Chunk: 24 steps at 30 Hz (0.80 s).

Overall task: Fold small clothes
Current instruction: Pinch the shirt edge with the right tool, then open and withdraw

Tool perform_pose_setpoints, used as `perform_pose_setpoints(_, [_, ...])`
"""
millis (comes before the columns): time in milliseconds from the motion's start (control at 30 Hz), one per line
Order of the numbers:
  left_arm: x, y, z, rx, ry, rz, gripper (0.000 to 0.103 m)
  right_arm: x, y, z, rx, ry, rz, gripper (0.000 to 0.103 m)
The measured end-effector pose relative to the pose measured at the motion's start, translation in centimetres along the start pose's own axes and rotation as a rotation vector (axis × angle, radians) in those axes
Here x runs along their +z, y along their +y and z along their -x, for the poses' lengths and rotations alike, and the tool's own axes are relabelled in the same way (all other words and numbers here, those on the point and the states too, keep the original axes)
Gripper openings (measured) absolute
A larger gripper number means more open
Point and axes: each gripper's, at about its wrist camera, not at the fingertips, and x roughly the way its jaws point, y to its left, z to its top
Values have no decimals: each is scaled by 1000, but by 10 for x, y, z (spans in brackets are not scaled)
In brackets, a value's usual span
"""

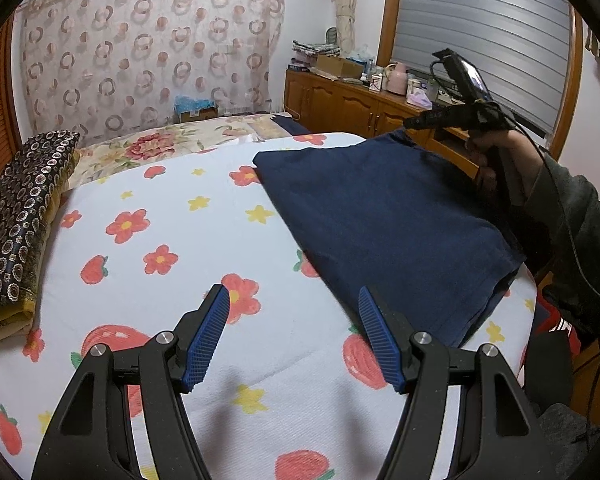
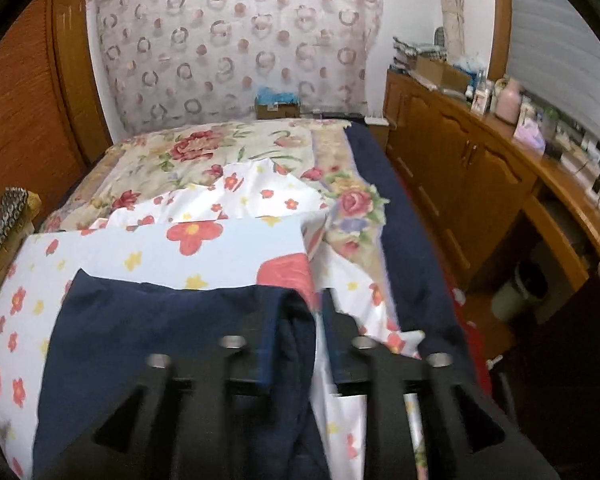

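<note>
Lying folded near the right edge of the flower-print bed sheet (image 1: 204, 240) is one navy garment (image 1: 384, 220). Two grippers are showing: the left gripper (image 1: 294, 334) is hovering over bare sheet, jaws apart and empty; the right gripper (image 2: 320, 328) is sitting at the garment's far edge, its fingertips hidden by cloth, grip unclear.
</note>
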Motion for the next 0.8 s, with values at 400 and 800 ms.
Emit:
perform_pose_setpoints(400, [26,-3,-35,-30,37,-25,68,-47,-23,13,92,18,86,63])
perform_pose_setpoints(800, [92,13,-100,-10,73,-67,68,-22,-50,-47,183,83,60,63])
